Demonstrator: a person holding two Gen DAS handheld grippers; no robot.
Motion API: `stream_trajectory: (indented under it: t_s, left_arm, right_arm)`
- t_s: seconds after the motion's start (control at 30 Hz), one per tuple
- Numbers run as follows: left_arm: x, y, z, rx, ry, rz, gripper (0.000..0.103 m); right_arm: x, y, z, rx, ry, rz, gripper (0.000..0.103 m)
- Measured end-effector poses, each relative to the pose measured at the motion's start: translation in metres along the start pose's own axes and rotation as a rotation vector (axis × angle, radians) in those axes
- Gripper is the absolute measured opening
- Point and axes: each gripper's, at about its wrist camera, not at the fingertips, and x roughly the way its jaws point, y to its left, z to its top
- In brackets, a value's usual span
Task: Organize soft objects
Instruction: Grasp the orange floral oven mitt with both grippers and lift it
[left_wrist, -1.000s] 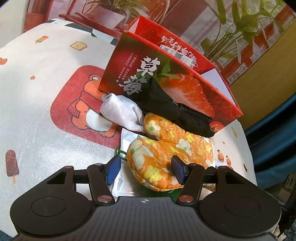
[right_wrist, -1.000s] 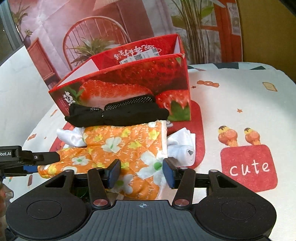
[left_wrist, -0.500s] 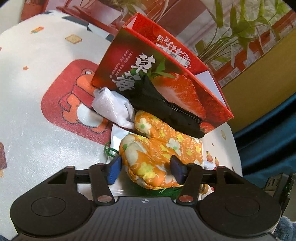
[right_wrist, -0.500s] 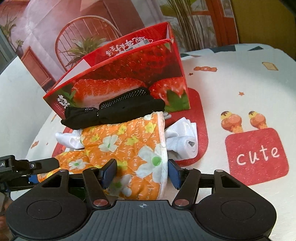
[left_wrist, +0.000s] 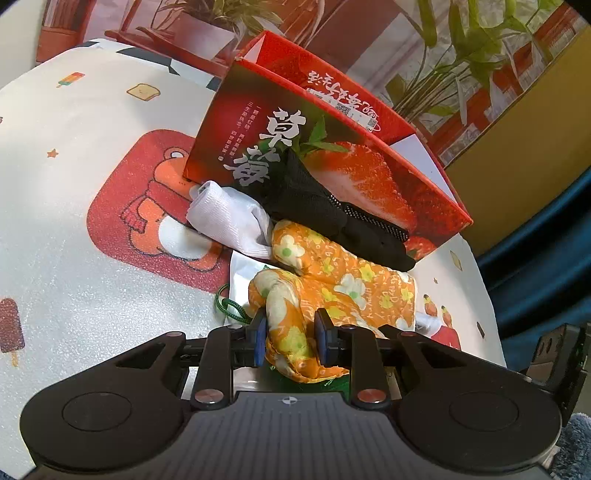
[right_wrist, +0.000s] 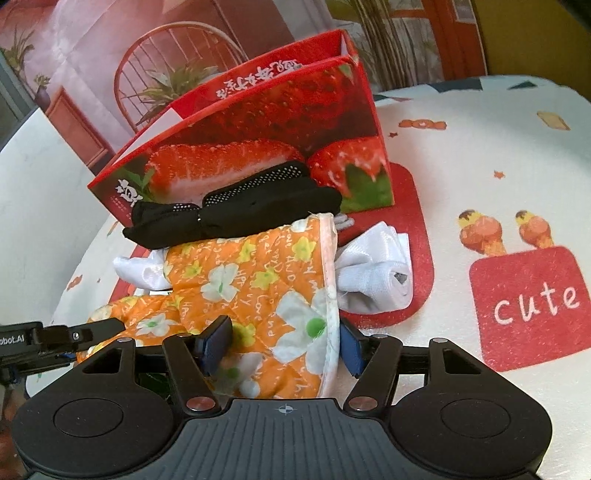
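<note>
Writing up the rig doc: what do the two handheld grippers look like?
Both match: the left gripper and right gripper have matte black bodies with a ribbed grey centre plate bearing a small crosshair mark, round recessed discs either side, silver pivot screws on black linkage arms, and blue pads. White lettering shows on the left one's side.

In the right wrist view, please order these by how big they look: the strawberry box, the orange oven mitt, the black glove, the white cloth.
Largest to smallest:
1. strawberry box
2. orange oven mitt, inflated by nearness to the camera
3. black glove
4. white cloth, partly hidden under the mitt, so unsure against the glove
</note>
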Motion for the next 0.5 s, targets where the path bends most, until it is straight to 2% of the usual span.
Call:
stream_trajectory:
  t_s: [0.1,0.2,0.27,0.33,0.5]
  left_arm:
    - [-0.001,-0.002,0.0,0.002,0.0,0.004,0.026]
    - [-0.006,-0.004,0.003,0.015,-0.015,0.006,0.024]
    - [-0.012,-0.008,0.006,0.032,-0.037,0.01,0.022]
    - [-0.02,-0.012,0.009,0.047,-0.061,0.011,0.021]
    - [-0.045,-0.019,0.016,0.08,-0.128,0.008,0.02]
  right_arm:
    - [0.003,0.001,0.0,-0.003,0.008,0.012,0.058]
    - [-0.001,0.008,0.002,-0.026,0.007,0.019,0.046]
    - [-0.006,0.015,0.003,-0.057,-0.002,0.022,0.024]
    - [-0.013,0.02,0.005,-0.085,-0.013,0.015,0.012]
    - [-0.038,0.03,0.016,-0.127,-0.078,0.066,0.01]
